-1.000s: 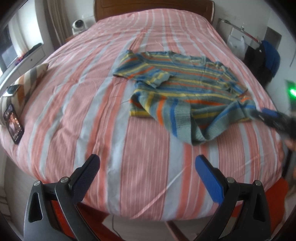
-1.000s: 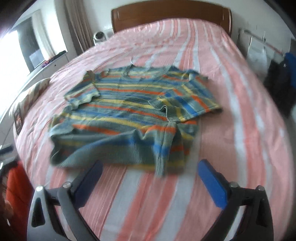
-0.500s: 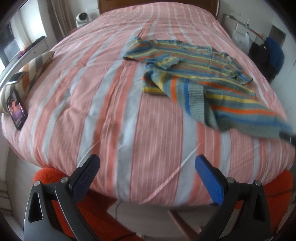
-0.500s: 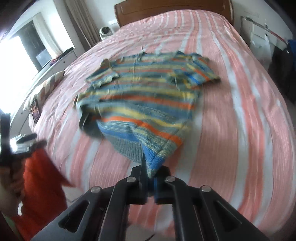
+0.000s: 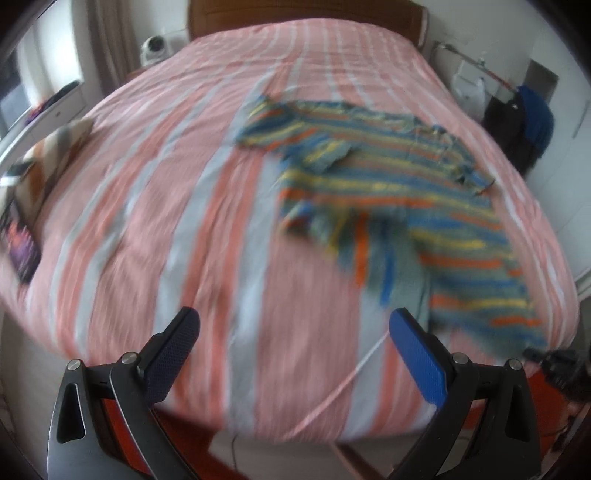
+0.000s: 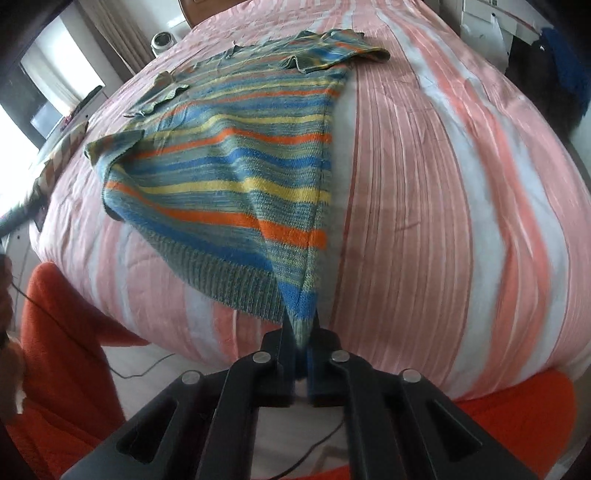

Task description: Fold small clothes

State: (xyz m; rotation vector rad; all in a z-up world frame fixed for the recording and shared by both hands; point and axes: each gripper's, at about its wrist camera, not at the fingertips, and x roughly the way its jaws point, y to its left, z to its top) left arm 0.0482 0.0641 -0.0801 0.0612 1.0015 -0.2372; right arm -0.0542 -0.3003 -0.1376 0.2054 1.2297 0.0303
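A small knitted sweater [image 6: 236, 162] with blue, orange, yellow and grey-green stripes lies on a bed with a pink-and-white striped cover [image 6: 443, 184]. My right gripper [image 6: 303, 341] is shut on the sweater's lower hem corner and holds it stretched toward the bed's near edge. In the left wrist view the same sweater [image 5: 388, 195] lies right of centre, blurred, its left hem part bunched. My left gripper [image 5: 295, 332] hovers open above the near bed edge, with nothing between its fingers. The right gripper [image 5: 546, 360] shows there at the far right, at the sweater's corner.
A striped pillow [image 5: 48, 155] and a phone [image 5: 22, 247] lie at the bed's left edge. A wooden headboard [image 5: 295, 14] stands at the back. Dark clothes hang on a rack [image 5: 524, 122] at the right. Orange fabric [image 6: 66, 350] sits below the bed edge.
My right gripper went from open to shut on the sweater's hem corner and pulled it toward the near edge, stretching the sweater out. The left gripper stayed open and shifted slightly.
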